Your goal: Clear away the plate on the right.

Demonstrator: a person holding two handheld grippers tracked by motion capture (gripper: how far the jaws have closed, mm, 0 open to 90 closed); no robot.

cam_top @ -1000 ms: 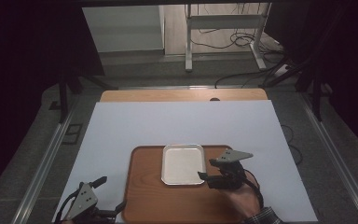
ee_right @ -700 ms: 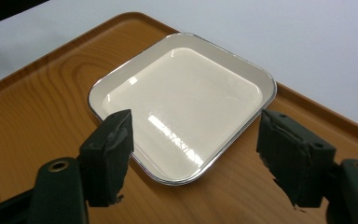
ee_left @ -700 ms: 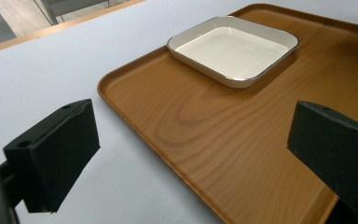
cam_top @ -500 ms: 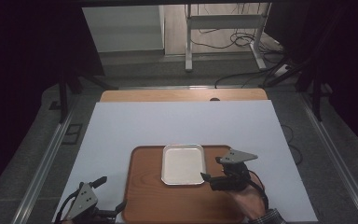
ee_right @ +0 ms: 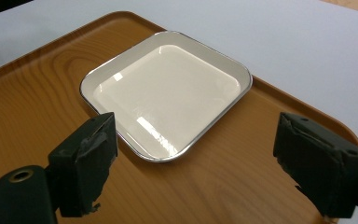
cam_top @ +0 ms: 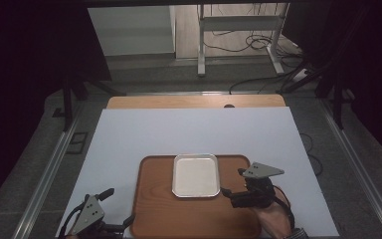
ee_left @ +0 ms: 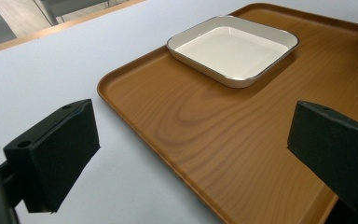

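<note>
Right gripper [cam_top: 230, 191] sits over the right part of the wooden tray [cam_top: 159, 219], pointed at the near right corner of the square white dish [cam_top: 195, 175]. Its jaws have just been opening and now stand well apart with nothing between them; in the right gripper view the dish corner [ee_right: 168, 156] lies just ahead of the gap, not touched by either pad. Judgement: this reads as a release, dish set down and let go, though an approach to a new grip cannot be ruled out from the pose alone.

Left gripper [cam_top: 120, 209] rests low at the near left corner of the tray, on the white tabletop [cam_top: 189, 129]. Jaws wide apart, empty. In the left gripper view they straddle the tray's rim [ee_left: 121, 109], so it looks parked there, possibly ready to steady or lift the tray.

Dish: sits flat in the tray, toward its far edge and roughly centred, its far side close to the far rim. Shallow, square with rounded corners, cream-white glazed inside, thin dark line round the lip, empty. Glossy surface shows light reflections. Tray is warm brown with visible grain and a low raised edge.
</note>
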